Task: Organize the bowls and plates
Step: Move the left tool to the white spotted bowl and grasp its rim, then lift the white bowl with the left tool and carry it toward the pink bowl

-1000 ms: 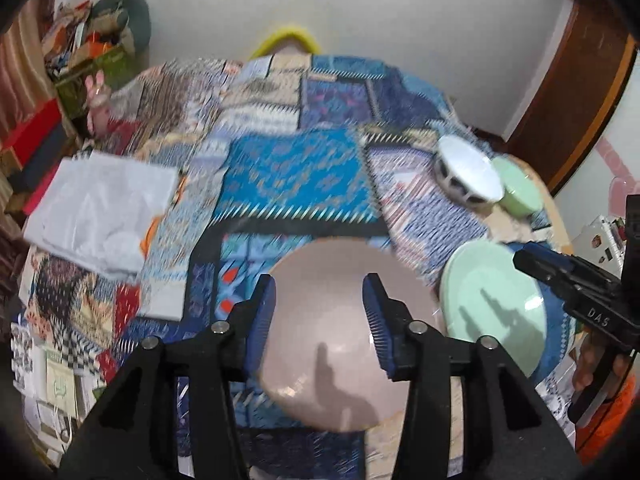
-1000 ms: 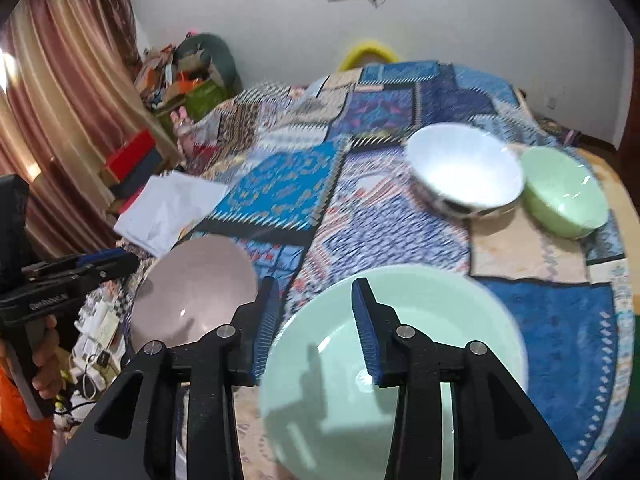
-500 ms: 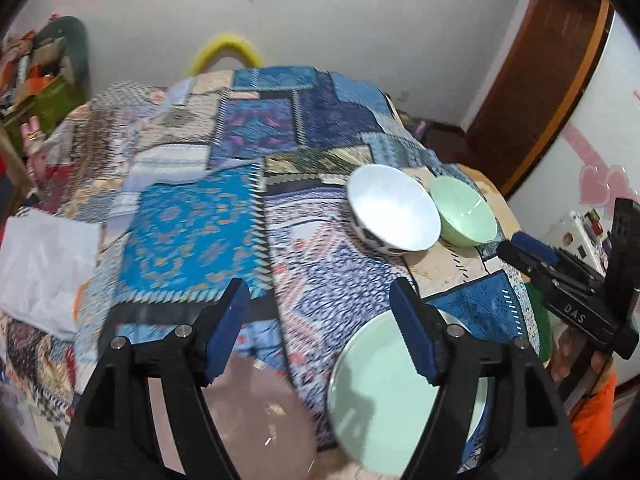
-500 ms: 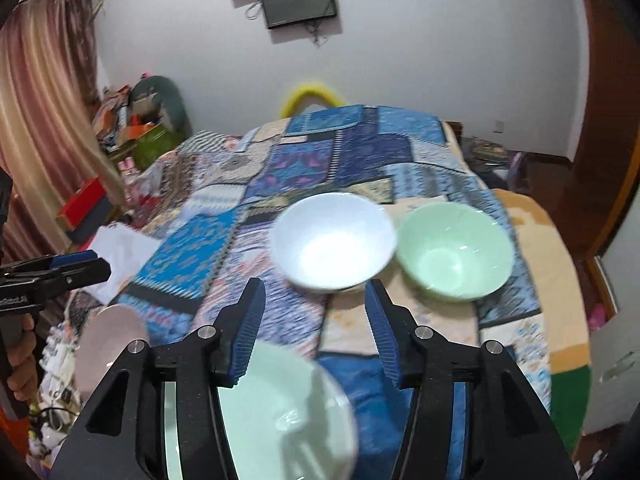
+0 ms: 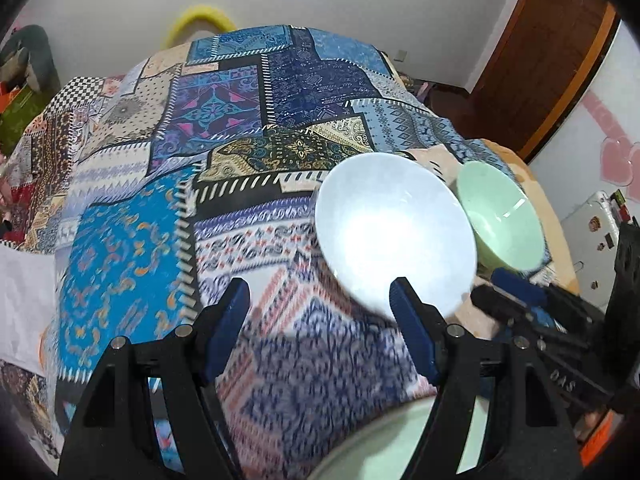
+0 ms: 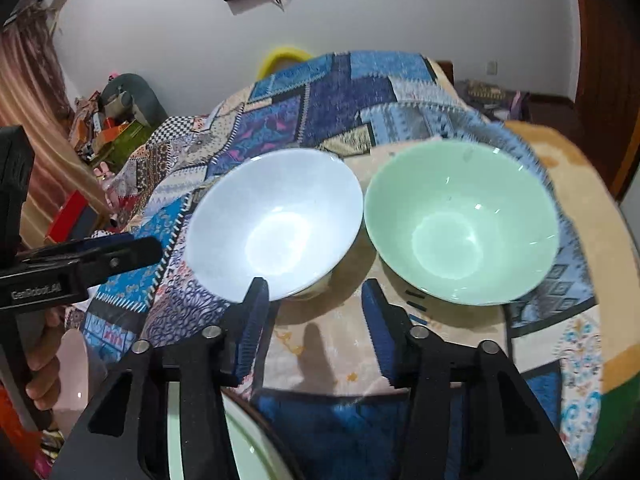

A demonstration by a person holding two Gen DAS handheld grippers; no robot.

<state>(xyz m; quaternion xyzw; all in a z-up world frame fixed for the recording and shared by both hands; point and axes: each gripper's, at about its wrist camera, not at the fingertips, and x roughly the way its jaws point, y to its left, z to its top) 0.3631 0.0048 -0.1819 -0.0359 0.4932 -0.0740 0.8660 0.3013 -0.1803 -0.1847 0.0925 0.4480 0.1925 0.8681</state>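
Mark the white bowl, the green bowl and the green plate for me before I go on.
White round bowl [image 6: 276, 220], right wrist view: inside, near the bottom.
Pale green round bowl [image 6: 456, 224], right wrist view: inside, near the bottom.
Pale green flat plate [image 5: 384, 446], left wrist view: the visible face near the bottom edge.

Bed covered with a blue patchwork quilt [image 6: 352, 92]. White ceramic bowl [image 6: 276, 224] and pale green ceramic bowl [image 6: 460, 224] sit side by side on it. Pale green plate [image 6: 240, 452] at near edge, pink plate [image 6: 76, 372] beside.
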